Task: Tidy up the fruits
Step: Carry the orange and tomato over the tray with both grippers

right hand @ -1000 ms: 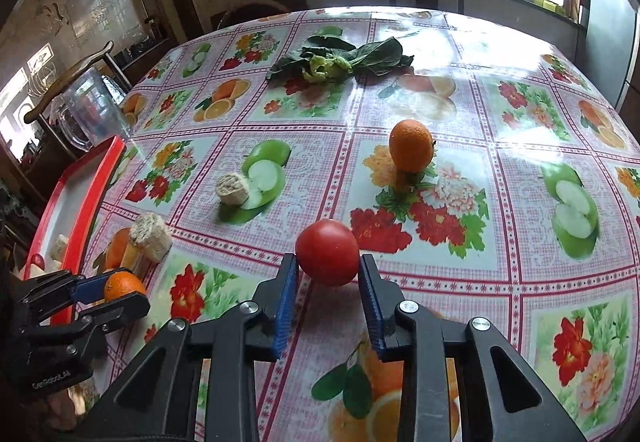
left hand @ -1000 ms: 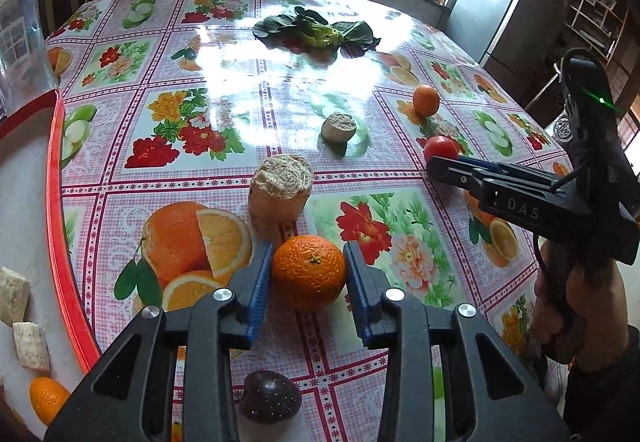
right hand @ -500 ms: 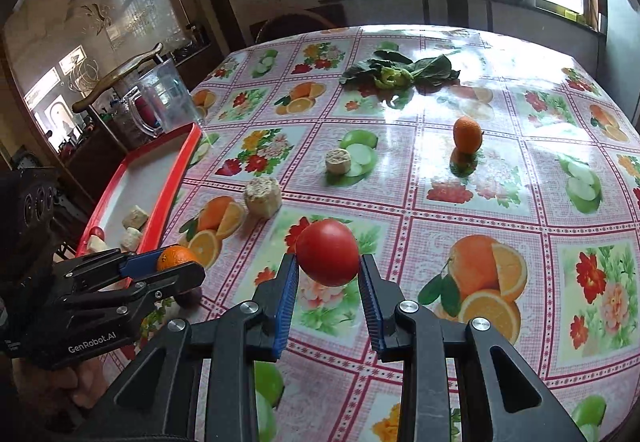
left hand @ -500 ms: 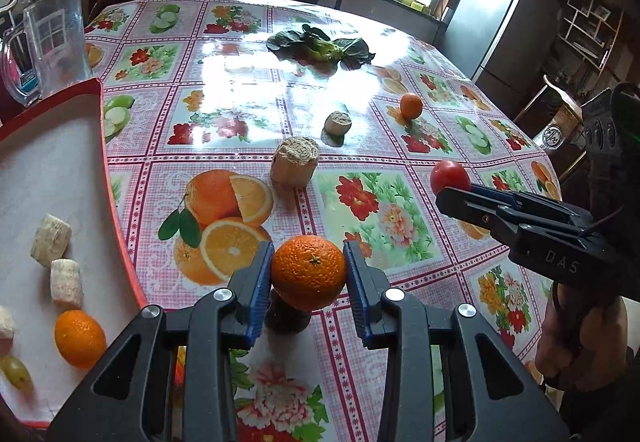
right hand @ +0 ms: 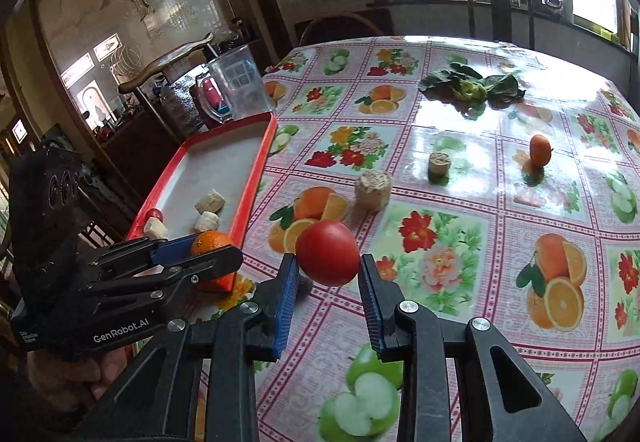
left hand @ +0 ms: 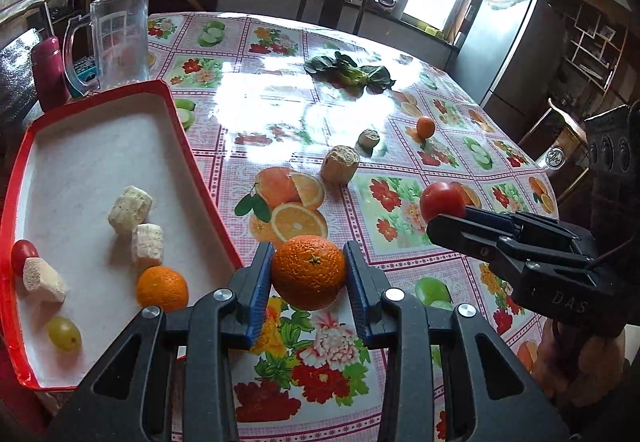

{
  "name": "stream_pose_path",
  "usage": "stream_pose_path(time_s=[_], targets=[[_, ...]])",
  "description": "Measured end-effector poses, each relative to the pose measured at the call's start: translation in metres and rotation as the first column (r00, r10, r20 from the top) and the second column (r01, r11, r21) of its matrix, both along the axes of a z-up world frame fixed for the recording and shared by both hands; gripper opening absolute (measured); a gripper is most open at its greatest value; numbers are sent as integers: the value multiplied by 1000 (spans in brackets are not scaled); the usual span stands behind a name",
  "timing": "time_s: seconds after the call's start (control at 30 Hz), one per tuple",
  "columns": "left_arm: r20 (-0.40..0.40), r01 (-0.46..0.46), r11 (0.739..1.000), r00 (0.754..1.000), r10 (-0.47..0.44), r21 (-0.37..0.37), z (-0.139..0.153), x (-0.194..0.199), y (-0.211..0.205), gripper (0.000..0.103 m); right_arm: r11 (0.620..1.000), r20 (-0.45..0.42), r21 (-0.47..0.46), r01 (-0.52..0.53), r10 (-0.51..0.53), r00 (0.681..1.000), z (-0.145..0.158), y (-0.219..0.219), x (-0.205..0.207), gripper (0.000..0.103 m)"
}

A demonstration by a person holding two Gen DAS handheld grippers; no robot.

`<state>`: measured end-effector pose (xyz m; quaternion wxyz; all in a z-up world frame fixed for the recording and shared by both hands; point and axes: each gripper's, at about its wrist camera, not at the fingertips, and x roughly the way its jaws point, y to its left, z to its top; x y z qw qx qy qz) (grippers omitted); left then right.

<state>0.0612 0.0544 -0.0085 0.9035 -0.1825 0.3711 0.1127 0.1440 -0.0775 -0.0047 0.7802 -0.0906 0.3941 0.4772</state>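
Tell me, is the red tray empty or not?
Not empty. The red tray holds an orange, a grape and pale chunks.

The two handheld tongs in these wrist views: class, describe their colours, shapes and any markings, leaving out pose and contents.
Both tongs have black angular plastic arms with round silver rivets and ribbed blue pads inside the tips. The left tongs carry white "GenRobot.AI" lettering on the side of a boxy black body. The right tongs show raised "DAS" lettering and a thin dark cable by the body.

Black claws, blue pads, prob. silver screws
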Motion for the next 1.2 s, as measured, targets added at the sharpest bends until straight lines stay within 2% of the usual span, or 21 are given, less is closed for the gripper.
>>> stream_pose_path(time_s=[0.53,1.2], targets=[[32,-78,996,996,79,-31,0,-41,35,33,997,32,-13,-82,83,996,10,43,-40,31],[19,-165,986,986,165,-34,-6,-67,82,33,988,28,-28,-155,156,987,7,90,-57,31]])
